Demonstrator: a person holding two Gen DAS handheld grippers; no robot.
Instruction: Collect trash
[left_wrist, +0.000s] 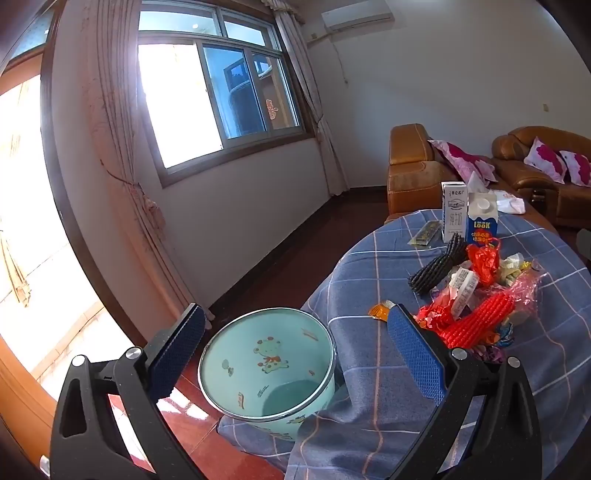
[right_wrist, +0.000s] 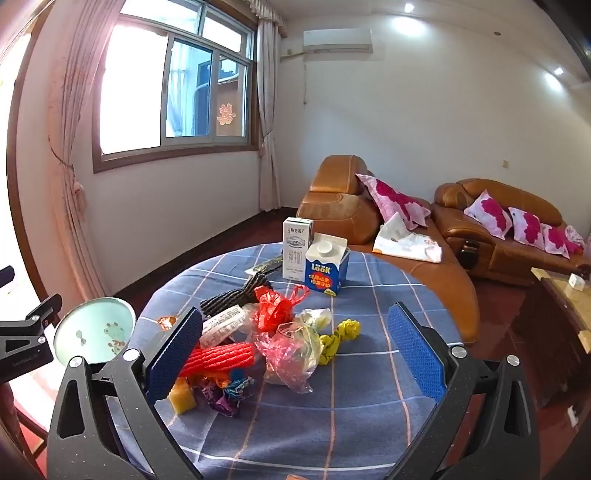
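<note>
White walls, bright window (right_wrist: 173, 88), brown leather sofa (right_wrist: 498, 229) — dark red floor (left_wrist: 280, 273).

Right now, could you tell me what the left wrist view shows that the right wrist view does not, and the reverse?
Only the left wrist view looks down into the bin, showing its bottom and no trash in the visible part. Only the right wrist view shows the yellow bag, the sponge, the cloth on the sofa and the left claw's side. Both show the two cartons, the red netting, the black netting, the red bag and the checked cloth.
</note>
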